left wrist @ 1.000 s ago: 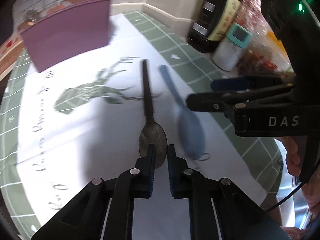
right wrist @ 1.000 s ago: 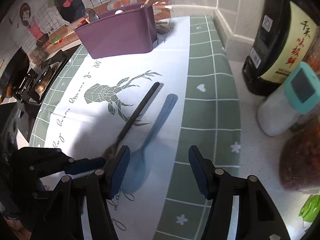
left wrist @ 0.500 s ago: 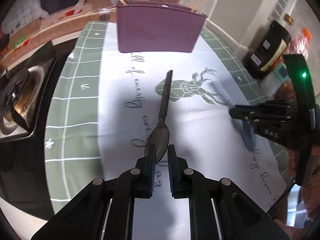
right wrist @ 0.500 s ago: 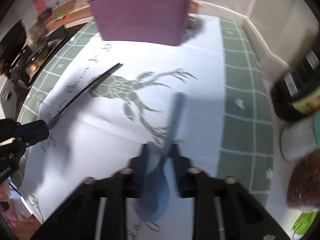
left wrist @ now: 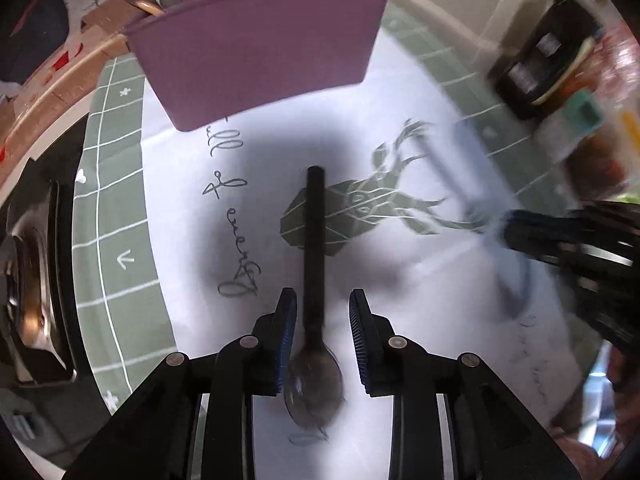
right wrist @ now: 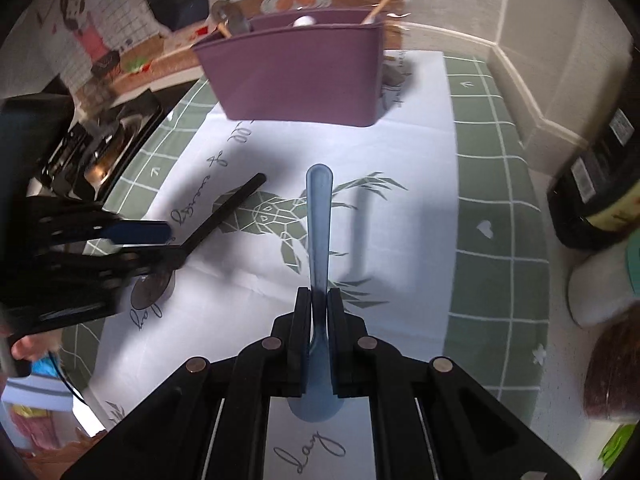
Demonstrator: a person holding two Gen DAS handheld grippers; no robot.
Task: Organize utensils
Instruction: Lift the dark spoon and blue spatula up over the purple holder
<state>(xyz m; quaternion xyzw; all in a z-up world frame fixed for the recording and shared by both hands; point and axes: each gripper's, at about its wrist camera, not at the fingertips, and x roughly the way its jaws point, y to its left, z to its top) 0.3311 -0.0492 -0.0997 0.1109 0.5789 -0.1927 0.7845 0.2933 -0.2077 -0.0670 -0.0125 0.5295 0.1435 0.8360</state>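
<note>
A purple utensil holder point(left wrist: 260, 48) point(right wrist: 296, 76) stands at the far end of the deer-print cloth point(right wrist: 400, 240), with several utensils sticking out of it. My left gripper point(left wrist: 322, 300) point(right wrist: 168, 246) is opening its jaws. The black-handled metal spoon point(left wrist: 314, 240) point(right wrist: 224, 216) lies between them, and the pads stand clear of it on both sides. My right gripper point(right wrist: 319, 294) is shut on the neck of the translucent blue spoon point(right wrist: 319, 216), handle pointing at the holder. In the left wrist view that gripper point(left wrist: 520, 232) and the blue spoon point(left wrist: 516, 276) are blurred.
A dark sauce bottle point(right wrist: 596, 184) and a white shaker with a teal lid point(right wrist: 600, 292) stand by the wall on the right. A stove point(right wrist: 100, 148) borders the cloth on the left. A hand point(right wrist: 28, 348) shows at the lower left.
The left gripper carried the black-handled spoon to the left and nearer the holder, then its jaws parted. The right jaws closed on the blue spoon and turned it toward the holder.
</note>
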